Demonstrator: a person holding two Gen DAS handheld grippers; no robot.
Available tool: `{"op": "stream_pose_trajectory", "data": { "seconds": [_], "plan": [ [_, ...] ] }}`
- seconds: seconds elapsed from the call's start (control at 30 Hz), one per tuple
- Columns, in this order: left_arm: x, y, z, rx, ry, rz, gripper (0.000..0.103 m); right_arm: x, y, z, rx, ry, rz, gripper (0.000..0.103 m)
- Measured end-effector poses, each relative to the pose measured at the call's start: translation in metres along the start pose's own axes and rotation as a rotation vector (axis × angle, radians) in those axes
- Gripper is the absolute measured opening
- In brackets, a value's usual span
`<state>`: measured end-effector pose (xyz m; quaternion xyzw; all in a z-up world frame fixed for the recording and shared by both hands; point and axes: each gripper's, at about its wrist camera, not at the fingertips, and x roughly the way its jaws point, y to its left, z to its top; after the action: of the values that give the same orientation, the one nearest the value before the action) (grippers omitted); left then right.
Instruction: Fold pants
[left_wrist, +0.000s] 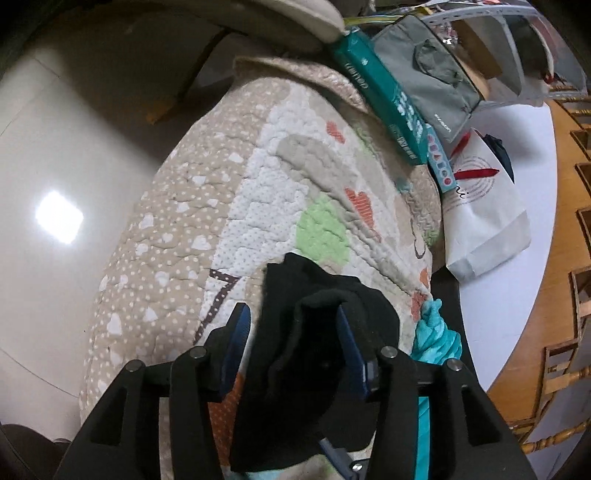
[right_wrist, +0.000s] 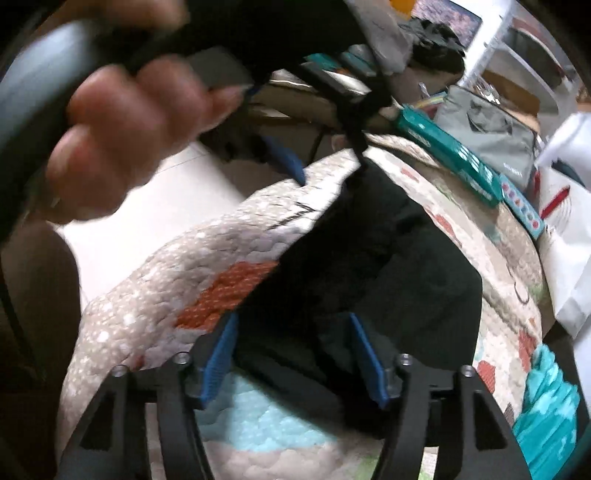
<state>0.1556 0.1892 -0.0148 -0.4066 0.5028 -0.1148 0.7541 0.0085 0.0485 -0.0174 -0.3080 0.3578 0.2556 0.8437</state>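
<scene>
Black pants (right_wrist: 388, 258) lie on a quilted patchwork blanket (left_wrist: 207, 206). In the left wrist view my left gripper (left_wrist: 291, 317) is open, and a bunched end of the pants (left_wrist: 295, 354) sits between its blue pads, draped over the right pad (left_wrist: 349, 343). In the right wrist view my right gripper (right_wrist: 291, 325) is open and low over the near part of the pants, with dark cloth between the pads. The left gripper (right_wrist: 325, 162) also shows there, at the far end of the pants, with the person's hand (right_wrist: 122, 133) on its handle.
A teal box (left_wrist: 388, 99), a grey pouch (left_wrist: 432, 70), a white paper bag (left_wrist: 484, 206) and a colourful strip (left_wrist: 439, 158) lie along the blanket's far edge. Turquoise cloth (right_wrist: 546, 417) lies at the right. Pale floor (left_wrist: 55, 166) is to the left, and wooden chairs (left_wrist: 569, 258) to the right.
</scene>
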Motion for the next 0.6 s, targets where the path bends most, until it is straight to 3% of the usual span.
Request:
{"op": "stream_pose_trajectory", "data": {
  "seconds": [0.17,0.3,0.4,0.53,0.6],
  "plan": [
    [-0.008,-0.035,-0.012,0.135,-0.022,0.108,0.053,-0.029,0.011,-0.018,-0.083,-0.031,-0.018,0.074],
    [-0.004,-0.055,-0.019,0.205,-0.046,0.142,0.054,-0.045,-0.015,-0.035,-0.054,-0.011,-0.028,0.074],
    [0.013,-0.058,-0.02,0.23,-0.028,0.214,0.056,-0.05,-0.05,-0.046,0.064,0.018,-0.042,0.074],
    [0.045,-0.039,-0.013,0.25,0.003,0.441,0.061,-0.05,-0.101,-0.054,0.289,0.037,-0.058,0.074],
    [0.044,-0.031,-0.011,0.254,-0.023,0.475,0.066,-0.052,-0.122,-0.054,0.377,0.025,-0.047,0.074]
  ]
}}
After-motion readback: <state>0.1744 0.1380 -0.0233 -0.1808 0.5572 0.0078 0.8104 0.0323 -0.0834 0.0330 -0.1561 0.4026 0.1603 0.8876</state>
